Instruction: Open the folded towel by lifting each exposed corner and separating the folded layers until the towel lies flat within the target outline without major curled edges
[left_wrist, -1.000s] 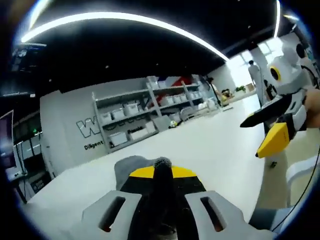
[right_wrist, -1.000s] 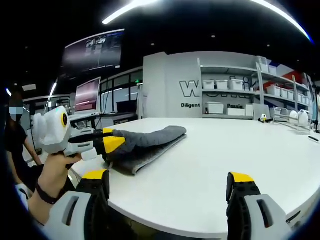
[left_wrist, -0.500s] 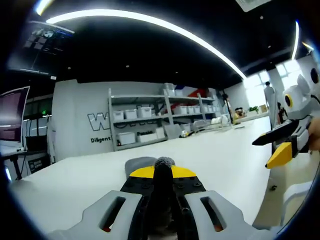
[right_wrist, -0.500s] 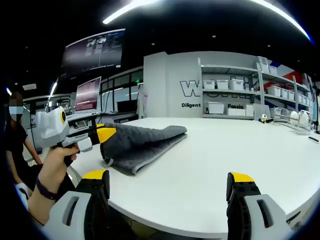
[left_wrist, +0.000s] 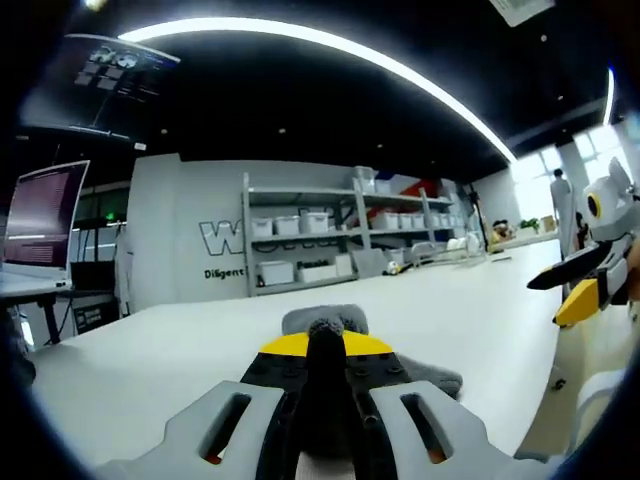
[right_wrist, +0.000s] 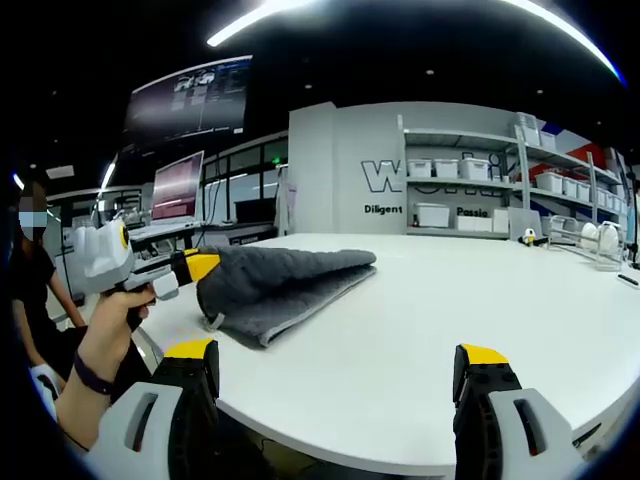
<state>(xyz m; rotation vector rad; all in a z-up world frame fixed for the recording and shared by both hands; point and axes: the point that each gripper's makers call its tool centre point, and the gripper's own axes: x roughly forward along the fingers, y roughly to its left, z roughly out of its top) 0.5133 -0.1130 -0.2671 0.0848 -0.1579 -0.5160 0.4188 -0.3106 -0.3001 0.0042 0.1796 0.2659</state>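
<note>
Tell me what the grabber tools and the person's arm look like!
Each gripper has grey arms with slots and black jaws tipped in yellow. The left gripper has a white body with a yellow-ringed round part. The hand gripping it wears a dark wristband.

Both views skim low across the wide white table (right_wrist: 420, 310), sharing the folded grey cloth towel (right_wrist: 285, 285) and the far shelving wall.
</note>
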